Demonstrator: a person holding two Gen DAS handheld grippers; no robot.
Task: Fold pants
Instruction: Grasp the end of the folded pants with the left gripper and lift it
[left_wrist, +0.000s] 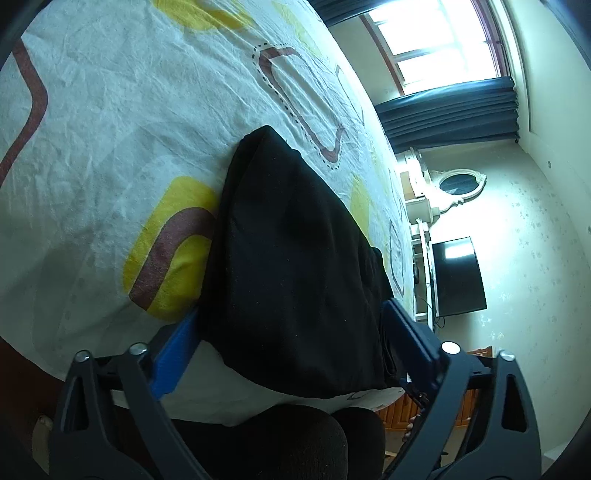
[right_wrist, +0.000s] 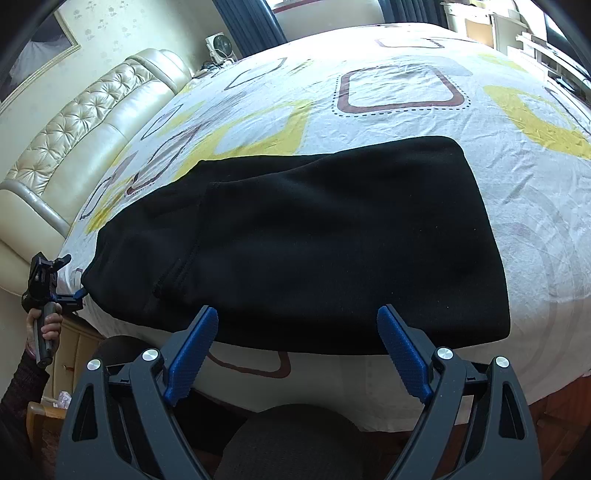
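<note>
Black pants (right_wrist: 314, 236) lie folded lengthwise on the patterned bedsheet (right_wrist: 399, 118), near the bed's front edge. My right gripper (right_wrist: 297, 317) is open, its blue fingers at the pants' near edge around the middle. My left gripper (left_wrist: 291, 317) is open, with the end of the pants (left_wrist: 295, 258) lying between its blue fingers. The left gripper also shows in the right wrist view (right_wrist: 79, 293), at the far left end of the pants, held by a hand.
A cream tufted headboard (right_wrist: 85, 122) runs along the bed's left side. A dark TV (left_wrist: 458, 277), white furniture and curtains (left_wrist: 450, 110) stand beyond the bed. My dark-clothed knee (right_wrist: 291, 439) is below the bed edge.
</note>
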